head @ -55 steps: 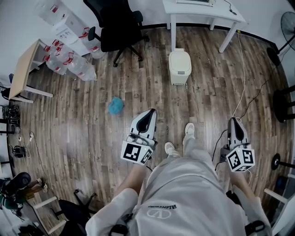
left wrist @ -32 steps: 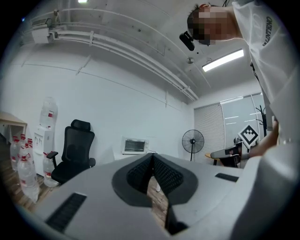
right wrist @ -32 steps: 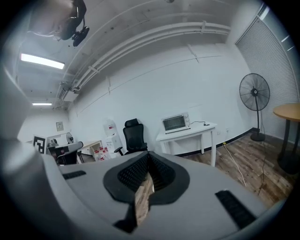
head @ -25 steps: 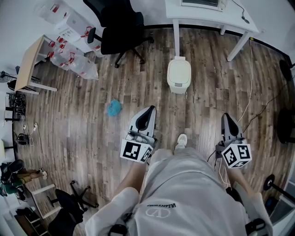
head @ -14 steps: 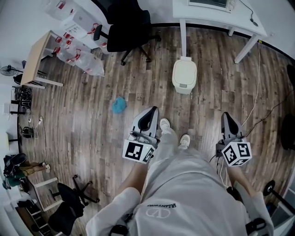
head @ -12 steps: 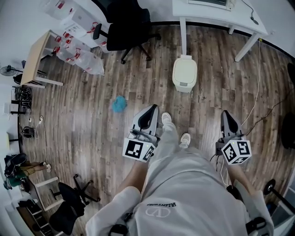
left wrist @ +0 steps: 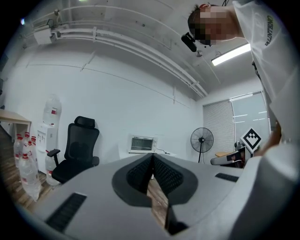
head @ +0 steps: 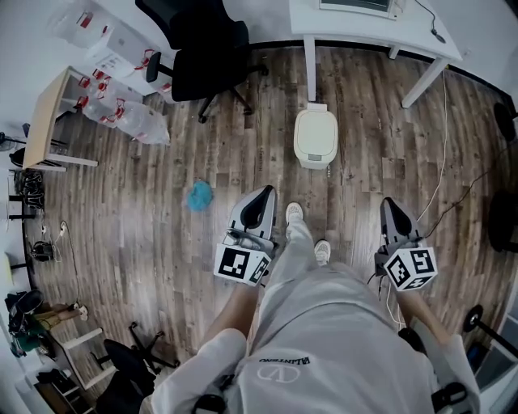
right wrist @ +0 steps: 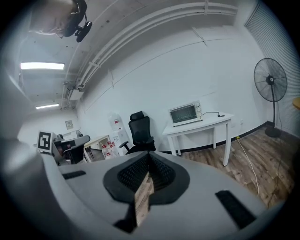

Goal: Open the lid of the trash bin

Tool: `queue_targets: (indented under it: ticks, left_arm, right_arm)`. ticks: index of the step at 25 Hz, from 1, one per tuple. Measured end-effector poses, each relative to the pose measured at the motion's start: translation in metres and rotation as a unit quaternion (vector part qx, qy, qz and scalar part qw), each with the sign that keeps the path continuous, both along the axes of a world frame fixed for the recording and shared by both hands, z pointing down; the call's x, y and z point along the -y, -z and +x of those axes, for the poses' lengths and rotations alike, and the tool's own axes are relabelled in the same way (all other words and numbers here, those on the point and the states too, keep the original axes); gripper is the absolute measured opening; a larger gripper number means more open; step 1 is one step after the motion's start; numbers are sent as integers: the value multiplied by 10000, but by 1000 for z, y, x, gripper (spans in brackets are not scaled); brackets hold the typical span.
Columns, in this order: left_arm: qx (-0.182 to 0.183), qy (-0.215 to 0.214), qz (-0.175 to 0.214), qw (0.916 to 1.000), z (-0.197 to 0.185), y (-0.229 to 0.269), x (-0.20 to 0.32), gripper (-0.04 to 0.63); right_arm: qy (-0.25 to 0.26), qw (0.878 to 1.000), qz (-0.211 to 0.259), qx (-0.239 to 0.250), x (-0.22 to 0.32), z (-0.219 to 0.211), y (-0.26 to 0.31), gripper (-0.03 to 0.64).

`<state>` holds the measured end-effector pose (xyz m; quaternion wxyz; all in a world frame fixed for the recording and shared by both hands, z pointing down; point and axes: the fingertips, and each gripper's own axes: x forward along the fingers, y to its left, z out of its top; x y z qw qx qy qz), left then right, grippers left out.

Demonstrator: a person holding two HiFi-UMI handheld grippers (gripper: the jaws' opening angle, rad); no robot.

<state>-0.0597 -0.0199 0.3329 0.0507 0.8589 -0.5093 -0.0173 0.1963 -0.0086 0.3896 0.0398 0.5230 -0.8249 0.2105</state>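
A crumpled blue wad (head: 199, 196) lies on the wood-plank floor (head: 146, 210), left of the left gripper (head: 262, 194). That gripper's ribbed black pads (left wrist: 140, 171) meet at the tips with nothing between them. Ahead of both grippers and between them, well apart from each, stands the trash bin (head: 316, 139): smooth cream plastic, a rounded box with its lid down. A white desk (head: 364, 20) stands just beyond it. The right gripper (head: 389, 204) is likewise closed, its ribbed pads (right wrist: 161, 173) touching at the tips and empty.
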Motion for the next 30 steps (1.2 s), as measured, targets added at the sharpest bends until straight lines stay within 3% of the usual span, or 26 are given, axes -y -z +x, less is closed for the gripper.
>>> queue_targets:
  ticks: [12, 21, 30]
  left_arm:
    - [-113, -659, -288, 9973, -19, -34, 101, -3]
    - [-276, -1418, -483, 9883, -7, -63, 156, -3]
    - [-282, -1555, -761, 9845, -4, -80, 182, -3]
  right_arm:
    - [-108, 9994, -231, -244, 92, -55, -16, 17]
    - [-271, 9983, -397, -316, 147, -98, -26, 17]
    - [-381, 9974, -516, -340, 170, -99, -36, 17]
